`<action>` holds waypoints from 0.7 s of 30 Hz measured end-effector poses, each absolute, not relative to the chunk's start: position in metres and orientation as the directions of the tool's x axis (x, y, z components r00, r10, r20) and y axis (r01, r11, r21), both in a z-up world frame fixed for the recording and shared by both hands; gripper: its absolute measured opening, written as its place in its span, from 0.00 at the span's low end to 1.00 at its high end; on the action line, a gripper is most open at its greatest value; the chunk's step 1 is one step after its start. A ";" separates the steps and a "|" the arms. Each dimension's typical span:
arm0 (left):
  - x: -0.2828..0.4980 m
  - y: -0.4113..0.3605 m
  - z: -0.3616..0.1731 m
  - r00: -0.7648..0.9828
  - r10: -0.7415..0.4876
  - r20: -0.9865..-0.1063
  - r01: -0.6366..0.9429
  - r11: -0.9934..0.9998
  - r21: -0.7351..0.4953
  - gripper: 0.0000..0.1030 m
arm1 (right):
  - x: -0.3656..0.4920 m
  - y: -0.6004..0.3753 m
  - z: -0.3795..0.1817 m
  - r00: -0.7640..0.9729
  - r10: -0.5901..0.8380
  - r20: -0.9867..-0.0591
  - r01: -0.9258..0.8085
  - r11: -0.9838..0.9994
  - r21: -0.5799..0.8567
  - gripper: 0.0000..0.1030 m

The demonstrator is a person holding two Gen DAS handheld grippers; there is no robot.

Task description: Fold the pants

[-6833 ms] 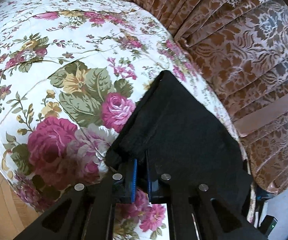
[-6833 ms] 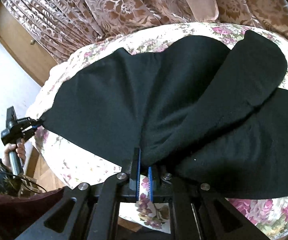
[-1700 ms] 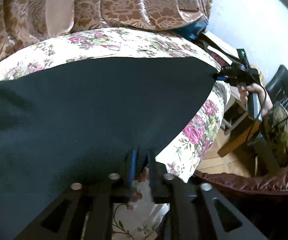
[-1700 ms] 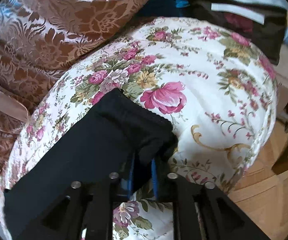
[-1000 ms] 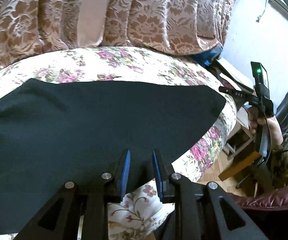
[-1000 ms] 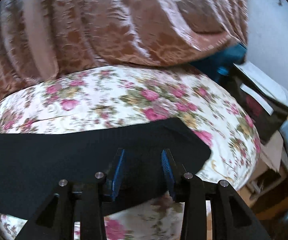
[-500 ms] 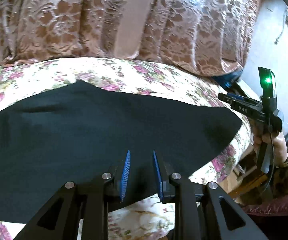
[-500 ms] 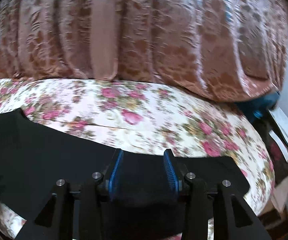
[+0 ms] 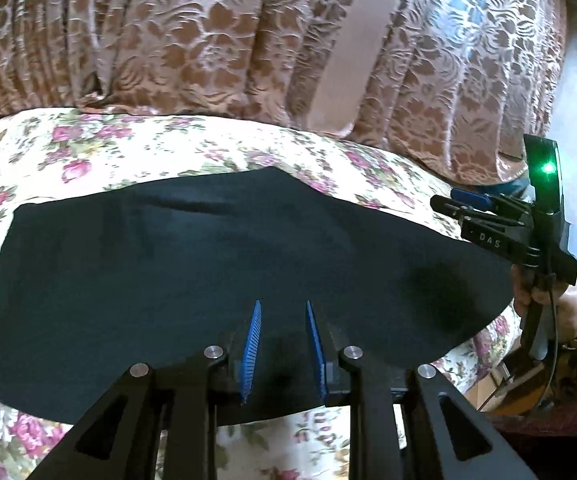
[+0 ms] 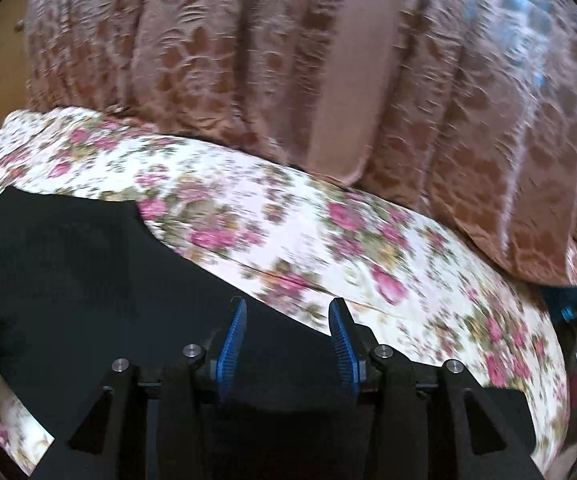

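Black pants lie flat, folded over, on a floral bedspread. My left gripper hovers over their near edge, its blue pads apart with nothing pinched between them. In the left wrist view my right gripper shows at the right, held by a hand, just past the pants' right end. In the right wrist view the right gripper stands open above the pants' far edge, gripping no cloth.
A brown patterned curtain hangs behind the bed. The bedspread rounds off to the right, where a blue object and dark clutter lie beyond its edge. A chair or seat shows low at the right of the left wrist view.
Both grippers let go of the pants, which now lie flat. Both views have swung across the bed toward the curtain, and the right jaws stand wider than a second ago.
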State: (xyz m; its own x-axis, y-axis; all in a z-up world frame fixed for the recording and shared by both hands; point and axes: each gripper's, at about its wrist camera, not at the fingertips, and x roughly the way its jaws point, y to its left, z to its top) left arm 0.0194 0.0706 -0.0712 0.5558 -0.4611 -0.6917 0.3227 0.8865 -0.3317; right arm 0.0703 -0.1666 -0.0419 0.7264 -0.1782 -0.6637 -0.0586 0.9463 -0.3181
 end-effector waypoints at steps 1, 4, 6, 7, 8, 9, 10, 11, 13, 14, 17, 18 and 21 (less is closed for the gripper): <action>0.019 0.074 -0.071 0.560 -0.455 -0.692 0.314 0.890 -0.331 0.22 | 0.074 -0.157 -0.044 0.729 -0.165 -0.664 -0.083 0.942 -0.325 0.43; 0.018 0.085 -0.072 0.573 -0.435 -0.694 0.288 0.900 -0.326 0.22 | 0.081 -0.137 -0.048 0.727 -0.141 -0.672 -0.129 0.933 -0.336 0.43; 0.018 0.092 -0.072 0.582 -0.425 -0.694 0.272 0.905 -0.327 0.22 | 0.085 -0.123 -0.051 0.725 -0.122 -0.678 -0.163 0.926 -0.341 0.43; 0.018 0.095 -0.072 0.585 -0.419 -0.694 0.264 0.908 -0.326 0.22 | 0.087 -0.118 -0.051 0.725 -0.114 -0.679 -0.175 0.923 -0.342 0.44; 0.017 0.099 -0.072 0.589 -0.412 -0.695 0.254 0.911 -0.325 0.22 | 0.089 -0.112 -0.052 0.725 -0.105 -0.681 -0.188 0.921 -0.342 0.44; 0.017 0.102 -0.072 0.592 -0.408 -0.695 0.247 0.913 -0.326 0.22 | 0.091 -0.107 -0.053 0.724 -0.096 -0.683 -0.201 0.918 -0.342 0.44; 0.017 0.104 -0.072 0.594 -0.405 -0.695 0.242 0.914 -0.326 0.22 | 0.093 -0.099 -0.055 0.723 -0.086 -0.686 -0.216 0.914 -0.342 0.44; 0.017 0.107 -0.072 0.597 -0.399 -0.696 0.236 0.917 -0.323 0.22 | 0.095 -0.095 -0.055 0.722 -0.080 -0.688 -0.225 0.912 -0.343 0.44; 0.017 0.111 -0.072 0.600 -0.390 -0.698 0.226 0.920 -0.320 0.22 | 0.098 -0.086 -0.057 0.719 -0.063 -0.692 -0.249 0.907 -0.341 0.44; 0.018 0.113 -0.073 0.602 -0.388 -0.698 0.220 0.921 -0.322 0.22 | 0.100 -0.081 -0.058 0.718 -0.057 -0.694 -0.259 0.903 -0.342 0.44; 0.018 0.118 -0.075 0.605 -0.380 -0.699 0.204 0.923 -0.326 0.22 | 0.102 -0.072 -0.060 0.718 -0.043 -0.695 -0.280 0.896 -0.345 0.44; 0.019 0.119 -0.075 0.605 -0.381 -0.699 0.201 0.923 -0.328 0.22 | 0.103 -0.069 -0.060 0.718 -0.039 -0.695 -0.287 0.893 -0.346 0.44; 0.020 0.120 -0.078 0.602 -0.379 -0.703 0.193 0.923 -0.333 0.22 | 0.105 -0.061 -0.061 0.718 -0.023 -0.696 -0.304 0.889 -0.343 0.44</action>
